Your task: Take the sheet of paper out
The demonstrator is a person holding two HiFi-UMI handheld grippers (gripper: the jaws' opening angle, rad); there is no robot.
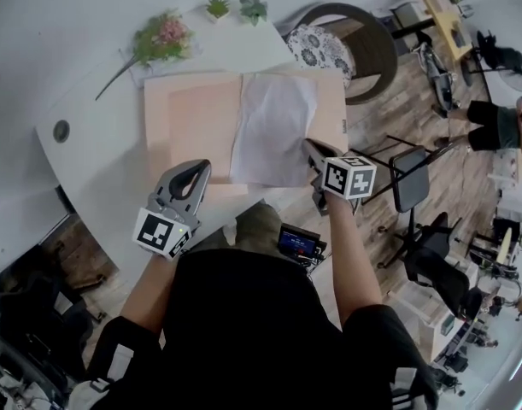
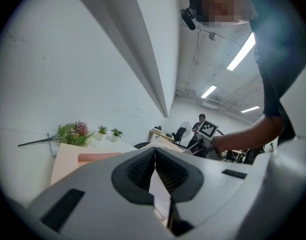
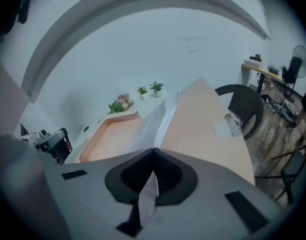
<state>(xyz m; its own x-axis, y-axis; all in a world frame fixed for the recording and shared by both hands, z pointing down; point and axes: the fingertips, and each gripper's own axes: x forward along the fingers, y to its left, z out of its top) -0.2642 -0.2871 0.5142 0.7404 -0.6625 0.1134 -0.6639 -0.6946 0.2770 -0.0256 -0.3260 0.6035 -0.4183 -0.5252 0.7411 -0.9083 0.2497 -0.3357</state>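
Observation:
An open peach folder point(image 1: 192, 118) lies on the white table point(image 1: 90, 161). A white sheet of paper point(image 1: 273, 126) rises from its middle, its near right corner lifted. My right gripper point(image 1: 312, 154) is shut on that corner; in the right gripper view a strip of the sheet point(image 3: 155, 124) runs down between the closed jaws of the right gripper point(image 3: 154, 151), with the folder point(image 3: 203, 119) behind. My left gripper point(image 1: 196, 171) hovers at the folder's near left edge. Its jaws meet in the left gripper view point(image 2: 155, 151) with nothing in them, above the folder point(image 2: 67, 156).
A flower bunch point(image 1: 162, 37) and two small potted plants point(image 1: 218, 7) stand at the table's far side. A cable hole point(image 1: 61, 131) is at the left. A round chair with a patterned cushion point(image 1: 354, 41) stands beyond the folder, and a black chair point(image 1: 410, 182) off the table's right edge.

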